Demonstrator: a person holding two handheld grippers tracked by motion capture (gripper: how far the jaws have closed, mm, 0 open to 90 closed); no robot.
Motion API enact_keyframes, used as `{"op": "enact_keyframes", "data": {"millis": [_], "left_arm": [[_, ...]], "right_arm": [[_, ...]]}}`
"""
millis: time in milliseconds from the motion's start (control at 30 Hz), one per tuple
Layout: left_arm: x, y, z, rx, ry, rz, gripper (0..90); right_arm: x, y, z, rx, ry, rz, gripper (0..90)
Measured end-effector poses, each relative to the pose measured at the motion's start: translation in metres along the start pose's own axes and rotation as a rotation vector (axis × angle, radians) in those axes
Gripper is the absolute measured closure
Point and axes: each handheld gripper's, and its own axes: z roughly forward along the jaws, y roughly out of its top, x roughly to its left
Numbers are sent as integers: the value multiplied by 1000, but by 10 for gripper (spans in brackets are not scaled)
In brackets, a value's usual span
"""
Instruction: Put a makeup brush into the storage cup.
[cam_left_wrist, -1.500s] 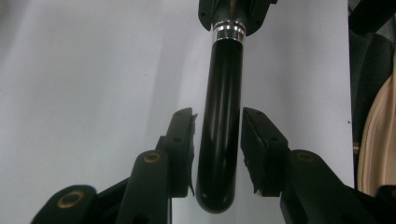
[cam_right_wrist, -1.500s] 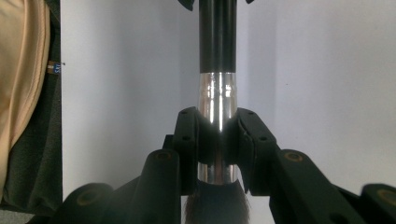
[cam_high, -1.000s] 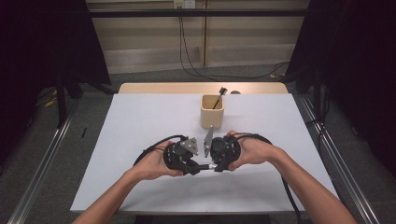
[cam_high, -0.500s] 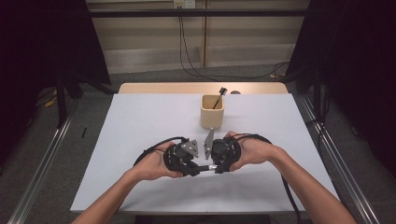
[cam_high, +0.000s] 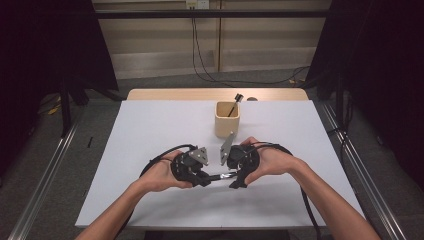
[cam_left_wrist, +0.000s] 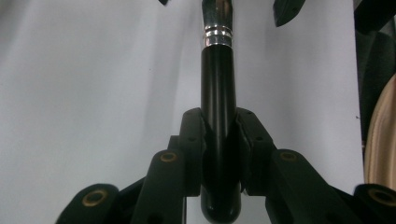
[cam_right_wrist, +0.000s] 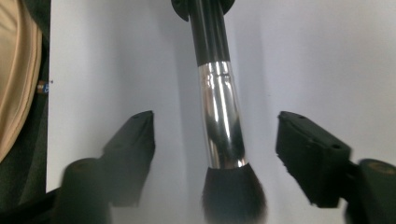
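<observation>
High view first: a tan cup (cam_high: 227, 120) stands on the desk (cam_high: 150, 130) just beyond the two tongs, with a dark-tipped tool (cam_high: 233, 104) leaning inside it, its head above the rim.

Between the tongs a makeup brush (cam_high: 219, 177) lies level. The left tongs (cam_high: 206, 181) are clenched on its black handle (cam_left_wrist: 217, 116), pads pressing it from both sides. The right tongs (cam_high: 234, 179) are released: their pads stand well apart on either side of the chrome ferrule (cam_right_wrist: 223, 121) and the dark bristles (cam_right_wrist: 233, 196), touching neither.

Against the frame a second back, the right tongs were clamped on the brush head and their jaws have just been opening, with the brush still between them; both hands sit where they were, as does the cup.

Bare white desk spreads wide to the left of the left tongs and to the right of the right tongs; the near edge lies close behind the person's wrists, and a strip of wood (cam_high: 165, 94) shows along the far edge past the cup.
</observation>
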Motion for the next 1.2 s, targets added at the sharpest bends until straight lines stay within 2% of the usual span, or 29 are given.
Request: {"op": "enact_keyframes", "data": {"millis": [33,133,200,233,267,333,400,500,567,633,667,800,867,1067,1200], "left_arm": [[0,-2,0,-12,16,-9,745],[1,-5,-2,-7,13,-14,746],[0,-8,-3,-18,33,-21,745],[1,-9,-4,-24,45,-22,745],[2,-11,-6,-20,32,-29,745],[4,-14,-7,-21,43,-31,745],[6,-19,-9,-32,61,-49,745],[8,-26,-12,-48,65,-66,746],[8,-30,-15,-42,70,-69,746],[9,-34,-17,-44,64,-78,745],[8,-36,-18,-51,78,-84,745],[8,-41,-21,-76,67,-100,745],[6,-42,-22,-75,81,-95,745],[4,-47,-25,-113,90,-121,745],[1,-49,-28,-133,94,-117,746]], "right_arm": [[-1,-1,-1,-5,-4,6,226],[0,-4,-3,-23,-12,28,161],[0,-6,-3,-31,-19,48,125],[0,-8,-4,-37,-22,53,120],[0,-8,-5,-44,-27,59,115],[-2,-11,-6,-65,-45,74,101],[-3,-14,-8,-82,-54,97,88],[-4,-16,-10,-97,-72,128,72],[-5,-19,-11,-104,-80,131,41],[-6,-22,-13,-117,-76,148,43],[-6,-23,-14,-120,-89,159,36],[-9,-31,-16,-134,-98,204,36],[-9,-34,-16,-139,-102,207,36],[-6,-46,-16,-162,-115,250,40],[-4,-55,-15,-187,-125,272,41]]}}
